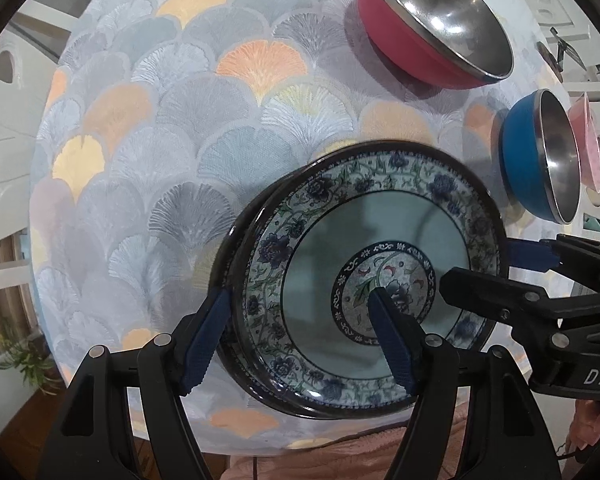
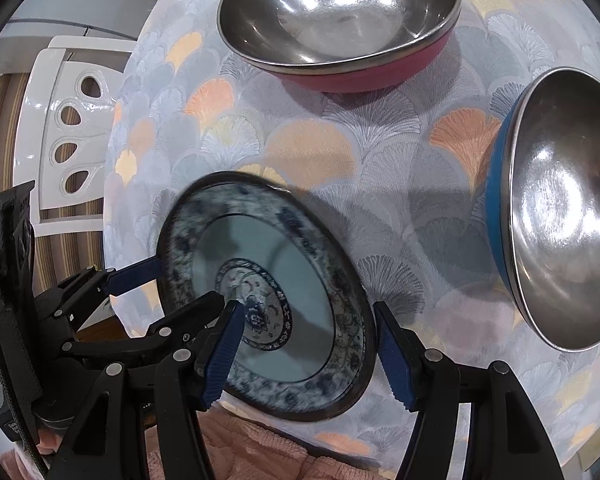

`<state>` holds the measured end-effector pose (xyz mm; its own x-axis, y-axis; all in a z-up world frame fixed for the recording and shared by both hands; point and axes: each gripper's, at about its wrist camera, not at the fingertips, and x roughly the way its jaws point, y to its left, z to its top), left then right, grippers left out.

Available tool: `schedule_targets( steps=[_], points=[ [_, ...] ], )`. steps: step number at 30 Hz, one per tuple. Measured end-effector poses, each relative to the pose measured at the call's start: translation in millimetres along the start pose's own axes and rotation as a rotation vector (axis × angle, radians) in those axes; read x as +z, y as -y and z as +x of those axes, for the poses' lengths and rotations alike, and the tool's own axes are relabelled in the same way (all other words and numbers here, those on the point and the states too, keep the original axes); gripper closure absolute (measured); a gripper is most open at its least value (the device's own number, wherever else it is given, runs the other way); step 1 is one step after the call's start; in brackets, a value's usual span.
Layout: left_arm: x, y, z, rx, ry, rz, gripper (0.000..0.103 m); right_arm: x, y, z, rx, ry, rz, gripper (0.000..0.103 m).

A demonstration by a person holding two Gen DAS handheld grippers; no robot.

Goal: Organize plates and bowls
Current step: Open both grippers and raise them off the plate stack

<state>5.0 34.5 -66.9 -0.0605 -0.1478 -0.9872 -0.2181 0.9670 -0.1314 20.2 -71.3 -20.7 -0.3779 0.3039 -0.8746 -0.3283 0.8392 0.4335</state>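
A blue-and-white floral plate [image 1: 320, 248] with a dark rim sits stacked on another plate near the table's front edge; it also shows in the right wrist view [image 2: 300, 280]. My left gripper [image 1: 300, 340] is open and straddles the plate's left rim, one finger outside, one over the centre. My right gripper [image 2: 312, 352] is open and straddles the right rim the same way; it shows in the left wrist view [image 1: 520, 268]. A red bowl [image 1: 432, 20] with a steel inside stands at the back. A blue bowl [image 1: 540, 160] with a steel inside stands at the right.
The round table [image 1: 160, 160] carries a fan-patterned cloth. A pink dish [image 1: 588, 144] shows behind the blue bowl. A white chair [image 2: 64, 132] stands at the left. A pink towel [image 2: 236, 452] lies below the table's front edge.
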Motion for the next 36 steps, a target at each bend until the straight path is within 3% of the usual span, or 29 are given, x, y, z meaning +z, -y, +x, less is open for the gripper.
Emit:
schedule_targets(
  steps=[17, 28, 36],
  points=[
    [19.0, -8.2, -29.0, 0.033, 0.048, -0.056, 0.032, -10.3, 0.3, -20.1, 0.024, 0.055, -0.026, 0.040],
    [23.7, 39.0, -49.4, 0.023, 0.060, -0.038, 0.032, -25.5, 15.6, -56.6, 0.097, 0.129, -0.007, 0.040],
    [33.6, 81.4, -56.2, 0.003, 0.068, 0.009, 0.032, -41.3, 50.7, -83.0, 0.122, 0.194, 0.059, 0.040]
  ],
)
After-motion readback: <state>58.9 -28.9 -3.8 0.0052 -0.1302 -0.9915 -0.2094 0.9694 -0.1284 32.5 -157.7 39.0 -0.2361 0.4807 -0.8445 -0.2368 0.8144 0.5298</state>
